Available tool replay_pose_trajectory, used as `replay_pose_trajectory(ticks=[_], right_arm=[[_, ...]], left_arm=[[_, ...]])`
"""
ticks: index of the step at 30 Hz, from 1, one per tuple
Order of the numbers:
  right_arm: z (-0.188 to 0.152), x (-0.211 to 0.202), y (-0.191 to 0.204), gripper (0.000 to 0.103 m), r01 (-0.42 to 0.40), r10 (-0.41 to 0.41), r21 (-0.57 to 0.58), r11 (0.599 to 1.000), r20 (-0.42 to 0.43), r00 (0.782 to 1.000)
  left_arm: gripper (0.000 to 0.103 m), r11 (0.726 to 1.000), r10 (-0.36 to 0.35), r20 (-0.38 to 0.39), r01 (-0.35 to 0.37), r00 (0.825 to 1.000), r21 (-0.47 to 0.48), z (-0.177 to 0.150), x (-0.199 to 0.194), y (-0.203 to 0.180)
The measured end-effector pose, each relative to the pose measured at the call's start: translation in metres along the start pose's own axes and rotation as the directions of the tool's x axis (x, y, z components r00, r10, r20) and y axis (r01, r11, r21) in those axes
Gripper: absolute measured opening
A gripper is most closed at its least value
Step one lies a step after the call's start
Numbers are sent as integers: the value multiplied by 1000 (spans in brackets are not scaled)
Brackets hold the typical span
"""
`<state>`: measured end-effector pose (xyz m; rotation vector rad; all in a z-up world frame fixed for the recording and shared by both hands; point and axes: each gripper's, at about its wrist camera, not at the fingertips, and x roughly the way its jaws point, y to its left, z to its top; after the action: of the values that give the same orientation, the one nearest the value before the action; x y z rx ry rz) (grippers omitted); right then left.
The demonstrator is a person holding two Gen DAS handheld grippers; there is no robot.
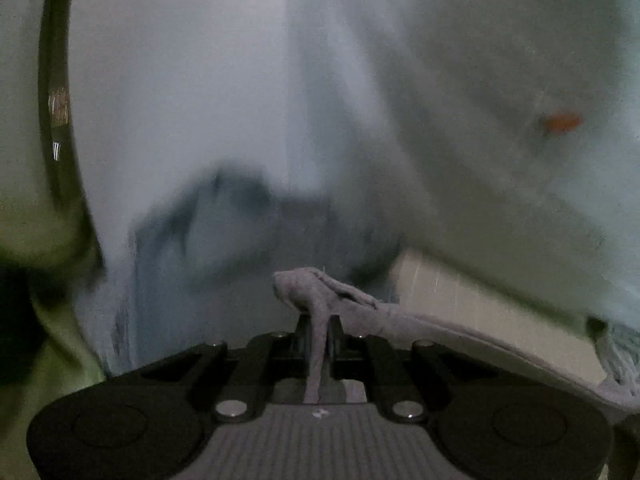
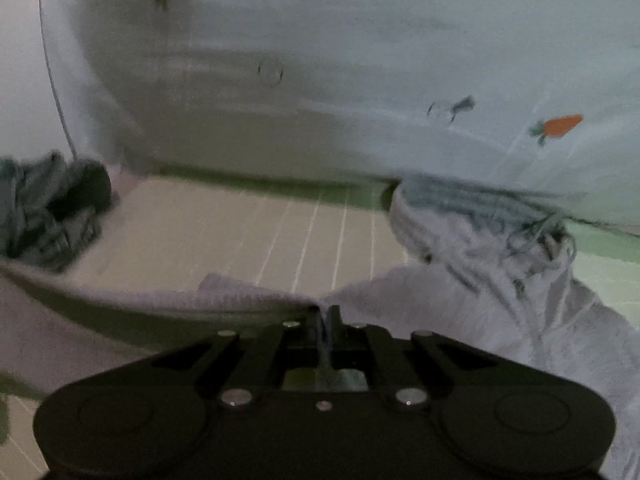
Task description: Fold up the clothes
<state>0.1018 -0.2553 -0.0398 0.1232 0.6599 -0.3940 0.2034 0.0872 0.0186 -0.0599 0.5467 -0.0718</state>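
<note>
My left gripper (image 1: 318,320) is shut on a bunched edge of a pale grey-lilac garment (image 1: 320,284). The cloth runs from the jaws off to the right in a stretched band. More of it hangs blurred, with darker blue-grey folds, ahead and to the left. My right gripper (image 2: 325,312) is shut on another edge of the same pale garment (image 2: 248,294). Its hem stretches left from the jaws, and a crumpled mass with blue-grey parts (image 2: 492,232) lies to the right.
A pale blue quilt with orange carrot prints (image 2: 560,126) is heaped behind, also in the left wrist view (image 1: 560,122). Beneath is a beige sheet with white stripes (image 2: 280,224) and a green band. A dark bundle of clothes (image 2: 52,200) lies at left.
</note>
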Motion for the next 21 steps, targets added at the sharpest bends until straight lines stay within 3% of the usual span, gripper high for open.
replay_pose_trajectory(ticks=[1,4,5,7,10,14,16,18,20,21], right_arm=[[-1,-6,0,3,-8,8,4,1000,6,1000],[-9,-19,4,3,-32,32,-21,999,3,999],[-17,-19,8,3,-37,36,-40,999,-19,999],[-36,-13,13,4,-43,37,-64,997,-90,995],[-56,-7,13,8,-35,26,-42,999,-189,982],[-55,-15,11,14,-22,11,-59,998,-186,983],[-52,-18,10,21,-18,10,-42,999,-182,983],[-51,-19,11,21,-17,11,-35,999,-186,983],[-53,-18,13,21,-14,6,-43,999,-196,981],[-54,-17,14,21,-12,3,-44,999,-204,979]], left_arm=[[9,1000,10,32,-11,999,22,1,-7,0],[10,999,47,-25,-47,999,5,-25,-11,13],[13,998,57,-86,-59,995,-25,-39,-8,20],[15,991,71,-241,-96,968,-95,-72,0,38],[19,961,36,-366,-133,930,-244,-105,-6,62],[37,936,4,-364,-131,931,-325,-109,-19,70],[40,921,-21,-348,-117,937,-372,-102,-21,70],[45,902,-52,-325,-95,944,-422,-94,-23,70],[63,889,-73,-305,-77,949,-452,-86,-22,67],[65,882,-83,-297,-69,951,-465,-83,-21,65]])
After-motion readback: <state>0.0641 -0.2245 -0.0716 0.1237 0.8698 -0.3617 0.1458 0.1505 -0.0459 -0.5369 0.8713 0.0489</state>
